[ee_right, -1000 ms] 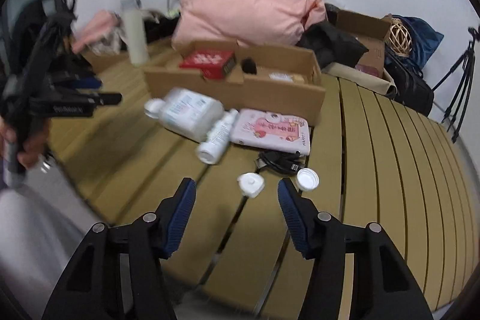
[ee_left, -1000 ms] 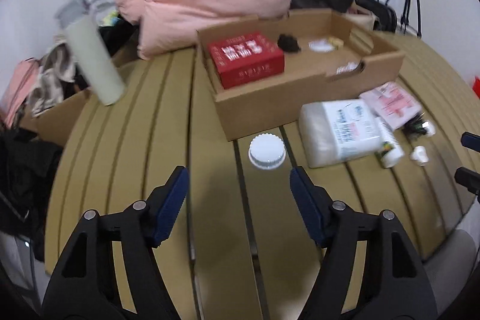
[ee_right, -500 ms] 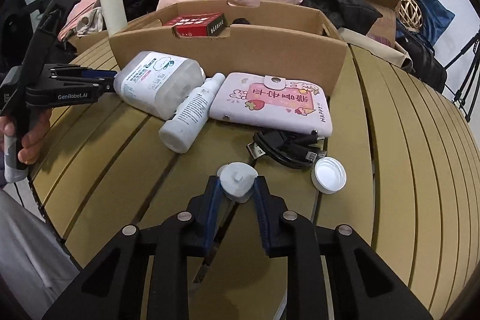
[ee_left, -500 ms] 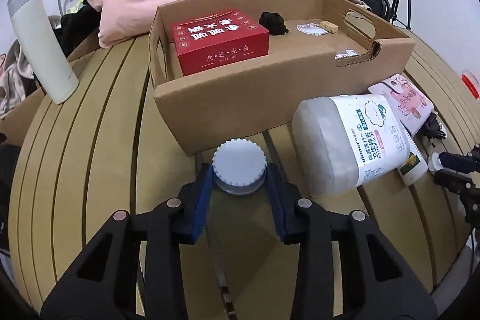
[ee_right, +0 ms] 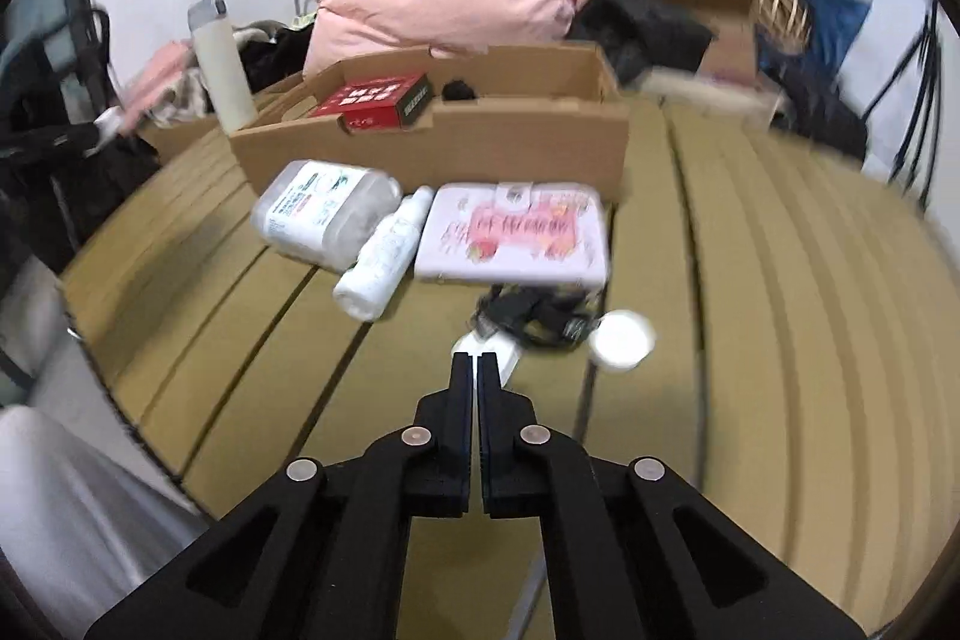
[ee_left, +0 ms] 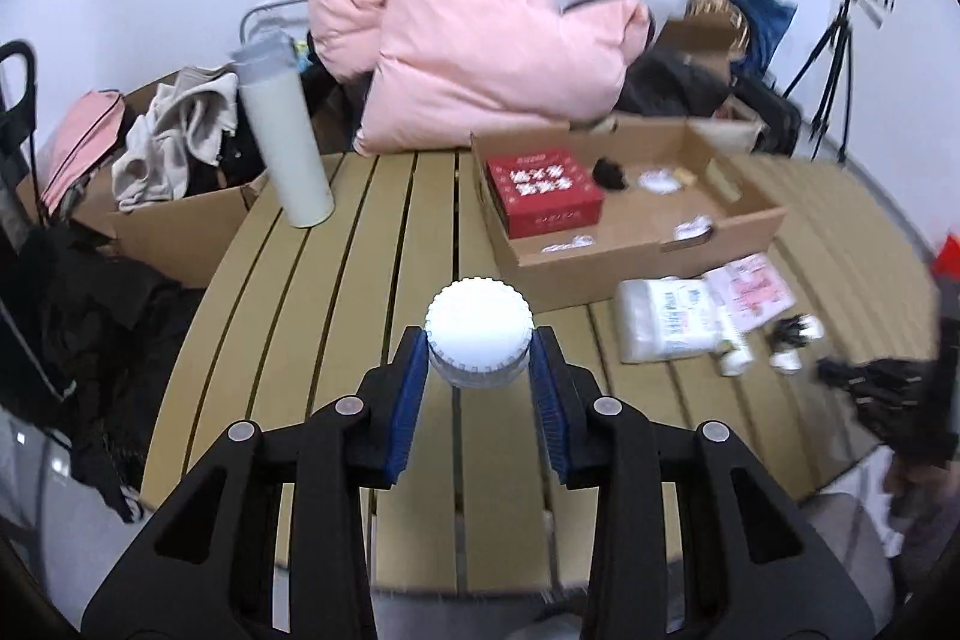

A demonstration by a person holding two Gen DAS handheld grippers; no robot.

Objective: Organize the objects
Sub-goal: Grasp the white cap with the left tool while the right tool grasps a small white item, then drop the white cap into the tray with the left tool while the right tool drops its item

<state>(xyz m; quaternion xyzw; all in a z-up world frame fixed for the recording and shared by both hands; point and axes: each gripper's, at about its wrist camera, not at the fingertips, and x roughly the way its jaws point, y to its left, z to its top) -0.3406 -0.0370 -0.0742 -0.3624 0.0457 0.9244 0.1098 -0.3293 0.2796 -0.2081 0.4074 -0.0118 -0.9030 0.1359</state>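
While the left gripper (ee_left: 479, 349) holds the big white lid (ee_left: 478, 329) up over the table (ee_left: 360, 232), the right gripper (ee_right: 478, 358) has just squeezed shut beside a small white cap (ee_right: 507, 351); whether it pinches the cap is hard to tell; next, both likely go to the cardboard box (ee_left: 606, 253); a red box (ee_left: 543, 190) and small bits lie inside.

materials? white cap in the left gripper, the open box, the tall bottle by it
White cap: looks like moulded plastic, matte, with a ribbed edge. Open box: corrugated cardboard, plain brown, raw cut edges and folded flaps. Tall bottle: cream body with a soft satin sheen and a grey lid; probably coated metal or plastic, the look leaves that open.
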